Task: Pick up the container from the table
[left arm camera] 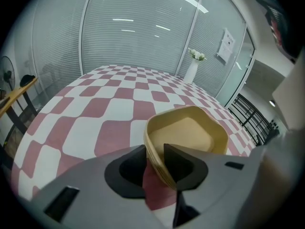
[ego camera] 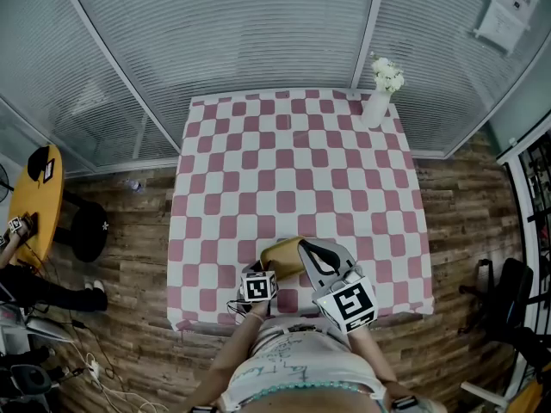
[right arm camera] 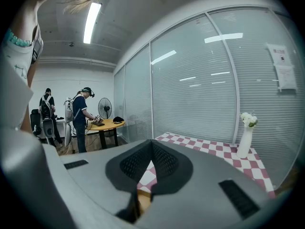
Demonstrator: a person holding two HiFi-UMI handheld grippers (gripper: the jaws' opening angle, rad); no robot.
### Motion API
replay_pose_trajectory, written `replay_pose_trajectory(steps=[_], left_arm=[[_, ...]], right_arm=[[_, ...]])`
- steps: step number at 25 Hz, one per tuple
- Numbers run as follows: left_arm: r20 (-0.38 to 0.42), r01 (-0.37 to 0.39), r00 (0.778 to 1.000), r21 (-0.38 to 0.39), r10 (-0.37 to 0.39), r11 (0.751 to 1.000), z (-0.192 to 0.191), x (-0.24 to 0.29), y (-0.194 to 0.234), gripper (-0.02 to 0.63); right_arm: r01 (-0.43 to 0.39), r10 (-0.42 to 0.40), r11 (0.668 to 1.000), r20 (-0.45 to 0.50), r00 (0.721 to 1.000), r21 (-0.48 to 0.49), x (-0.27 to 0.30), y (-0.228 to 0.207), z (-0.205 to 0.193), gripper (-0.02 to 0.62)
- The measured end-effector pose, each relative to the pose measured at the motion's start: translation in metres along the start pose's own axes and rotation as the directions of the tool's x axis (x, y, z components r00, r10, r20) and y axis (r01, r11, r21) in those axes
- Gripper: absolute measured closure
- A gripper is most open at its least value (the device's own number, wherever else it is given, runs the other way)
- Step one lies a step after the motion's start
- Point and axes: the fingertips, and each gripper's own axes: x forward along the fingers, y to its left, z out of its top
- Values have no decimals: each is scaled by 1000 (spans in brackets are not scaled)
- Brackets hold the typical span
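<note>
A yellow container (ego camera: 282, 255) with a wavy rim stands near the front edge of the red-and-white checked table (ego camera: 293, 170). In the left gripper view the container (left arm camera: 190, 132) fills the lower middle. My left gripper (left arm camera: 155, 149) straddles its near wall, one jaw inside and one outside, with the pads pressed on the rim. In the head view the left gripper (ego camera: 269, 271) sits at the container's near left side. My right gripper (ego camera: 303, 246) hovers over the container's right part. In its own view the right gripper (right arm camera: 152, 144) is shut with nothing in it.
A white vase with flowers (ego camera: 379, 101) stands at the table's far right corner. Glass walls with blinds run behind the table. A round wooden table (ego camera: 39, 196) and a black stool (ego camera: 89, 231) are at the left, where people (right arm camera: 81, 113) stand. A dark chair (ego camera: 508, 291) is at the right.
</note>
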Motion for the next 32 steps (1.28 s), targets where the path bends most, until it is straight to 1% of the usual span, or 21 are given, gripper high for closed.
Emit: replay_pose_trajectory(steps=[4, 7, 9, 13, 21, 23, 25, 29, 32], left_arm=[[-8, -10, 1000, -35, 10, 999, 0, 1, 1, 495], [-5, -12, 1000, -29, 12, 1000, 0, 2, 0, 495], [3, 0, 1000, -29, 0, 1000, 0, 3, 0, 494], [1, 27, 1000, -53, -27, 998, 0, 4, 0, 489], [13, 14, 1000, -49, -13, 999, -1, 3, 0, 496], [9, 14, 1000, -81, -13, 997, -1, 4, 2, 503], [7, 23, 1000, -143, -22, 989, -1, 5, 4, 516], [10, 36, 999, -265, -35, 964, -4, 4, 8, 541], [13, 42, 999, -302, -40, 952, -4, 3, 11, 554]], right_arm=[[2, -2, 1000, -6, 1000, 1, -2, -2, -1, 603], [0, 0, 1000, -8, 1000, 5, -2, -3, -2, 603], [-2, 2, 1000, -8, 1000, 7, -2, -3, -2, 603], [-7, 8, 1000, -8, 1000, 3, -2, 0, -1, 603], [-2, 2, 1000, -9, 1000, -1, -6, 2, -3, 603], [2, -2, 1000, -6, 1000, -3, -7, 1, -1, 603], [5, -5, 1000, -5, 1000, -6, -9, 0, 0, 603], [15, -15, 1000, -3, 1000, -8, -14, -3, -2, 603], [25, -26, 1000, -1, 1000, -7, -18, -7, -3, 603]])
